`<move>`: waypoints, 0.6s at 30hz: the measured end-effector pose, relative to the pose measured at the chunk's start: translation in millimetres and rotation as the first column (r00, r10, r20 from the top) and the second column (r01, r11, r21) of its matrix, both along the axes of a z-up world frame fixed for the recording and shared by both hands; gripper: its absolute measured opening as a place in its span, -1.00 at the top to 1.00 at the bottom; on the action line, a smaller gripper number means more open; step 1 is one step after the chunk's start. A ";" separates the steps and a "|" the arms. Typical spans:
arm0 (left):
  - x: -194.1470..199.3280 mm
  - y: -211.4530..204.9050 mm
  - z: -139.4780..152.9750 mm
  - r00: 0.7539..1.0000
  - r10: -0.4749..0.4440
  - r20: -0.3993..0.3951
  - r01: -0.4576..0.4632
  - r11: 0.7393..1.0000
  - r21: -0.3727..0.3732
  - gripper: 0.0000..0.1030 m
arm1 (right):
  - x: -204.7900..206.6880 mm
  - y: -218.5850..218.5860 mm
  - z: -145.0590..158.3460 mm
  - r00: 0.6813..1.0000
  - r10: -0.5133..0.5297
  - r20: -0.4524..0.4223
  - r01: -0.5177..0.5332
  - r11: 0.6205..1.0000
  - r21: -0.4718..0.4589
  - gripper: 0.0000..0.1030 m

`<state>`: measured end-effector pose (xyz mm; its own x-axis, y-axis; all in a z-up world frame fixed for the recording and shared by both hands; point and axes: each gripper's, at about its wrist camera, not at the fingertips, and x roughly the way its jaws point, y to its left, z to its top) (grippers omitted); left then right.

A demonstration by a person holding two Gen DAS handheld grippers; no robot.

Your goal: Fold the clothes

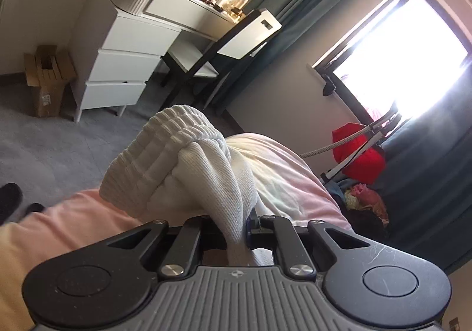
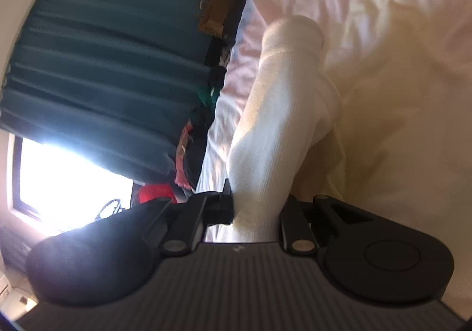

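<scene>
A white ribbed sock (image 1: 180, 171) is bunched up in front of my left gripper (image 1: 236, 227), which is shut on its lower part; the ribbed cuff rolls over the top. The fingertips are hidden by the cloth. In the right wrist view a white sock (image 2: 280, 113) stretches away from my right gripper (image 2: 256, 213), which is shut on its near end. The sock's far end lies over the pale pink bedsheet (image 2: 368, 36). The same pink sheet (image 1: 73, 222) shows below the left gripper.
A white dresser (image 1: 126, 59) with drawers, a chair (image 1: 236, 45) and a cardboard box (image 1: 47, 77) stand on grey carpet. Teal curtains (image 2: 103, 51) frame a bright window (image 1: 407, 59). A red bag (image 1: 360, 151) and a pile of clothes (image 1: 365, 198) sit beside the bed.
</scene>
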<state>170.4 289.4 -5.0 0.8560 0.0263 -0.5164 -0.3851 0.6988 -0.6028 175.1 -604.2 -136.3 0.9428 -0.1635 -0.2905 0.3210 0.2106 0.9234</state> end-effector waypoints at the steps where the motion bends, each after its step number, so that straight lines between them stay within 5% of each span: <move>1: -13.6 3.8 3.3 1.000 -0.003 -0.002 0.003 1.000 0.011 0.80 | -6.8 2.1 8.1 1.000 0.019 -0.015 -0.020 0.999 -0.029 0.73; 5: -67.6 17.5 12.9 1.000 -0.012 -0.017 0.013 0.998 0.063 0.80 | -48.8 17.0 34.3 0.998 0.064 -0.003 -0.064 0.995 -0.072 0.73; 8: -93.8 27.6 0.4 0.997 -0.027 -0.071 0.032 0.997 0.072 0.79 | -63.9 23.0 38.3 0.993 0.083 -0.086 -0.088 0.995 -0.050 0.72; 12: -108.0 28.7 -17.2 0.992 -0.047 -0.116 0.058 0.994 0.090 0.71 | -69.6 14.9 10.2 0.989 0.076 -0.128 -0.060 0.990 0.128 0.71; 16: -117.2 22.1 -27.2 0.987 -0.065 -0.144 0.084 0.988 0.131 0.51 | -78.6 12.7 -27.2 0.996 0.048 -0.075 -0.020 0.942 0.336 0.62; 18: -120.3 13.9 -23.3 0.983 -0.089 -0.162 0.116 0.979 0.166 0.12 | -80.5 14.7 -35.5 0.998 0.044 -0.054 -0.021 0.929 0.370 0.45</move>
